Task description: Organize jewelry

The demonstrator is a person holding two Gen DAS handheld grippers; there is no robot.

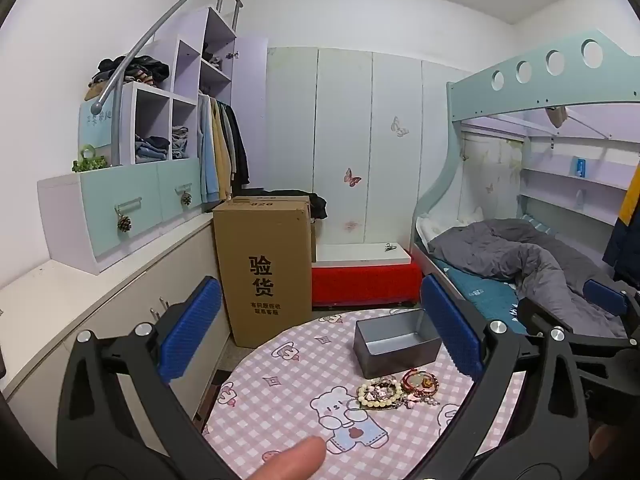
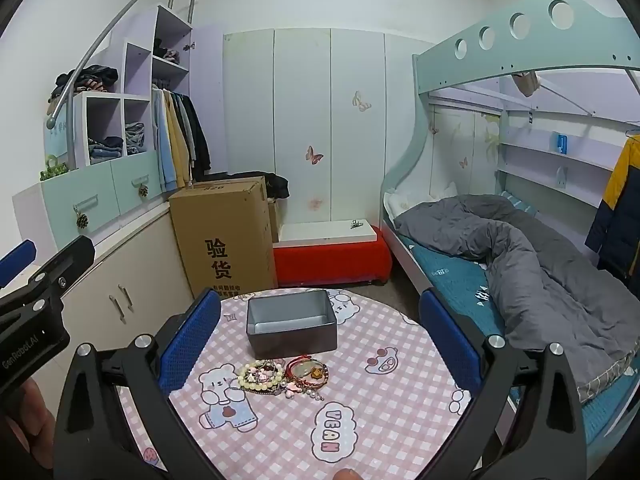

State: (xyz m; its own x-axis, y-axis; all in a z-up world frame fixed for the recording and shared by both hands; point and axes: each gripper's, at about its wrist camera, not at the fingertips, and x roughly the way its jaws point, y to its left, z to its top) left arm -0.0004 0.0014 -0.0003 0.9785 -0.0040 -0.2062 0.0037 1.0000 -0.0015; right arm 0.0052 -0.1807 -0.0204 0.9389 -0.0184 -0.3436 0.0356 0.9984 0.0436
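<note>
Where jewelry (image 2: 280, 378) lies, tin (image 2: 292, 326) (empty) behind

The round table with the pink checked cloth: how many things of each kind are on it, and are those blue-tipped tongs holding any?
Grey metal box, open and empty: 1
Heap of jewelry, bracelets tangled together, too mixed to count singly: 1
Total on the table: 2
Left gripper and right gripper: 2, both open and holding nothing.

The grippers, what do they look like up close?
Each gripper, the left gripper and the right gripper, has two black plastic arms joined by shiny silver bolts. Its fingers wear bumpy bright blue pads. In the right wrist view, the left one's black body shows small white lettering on its side.
</note>
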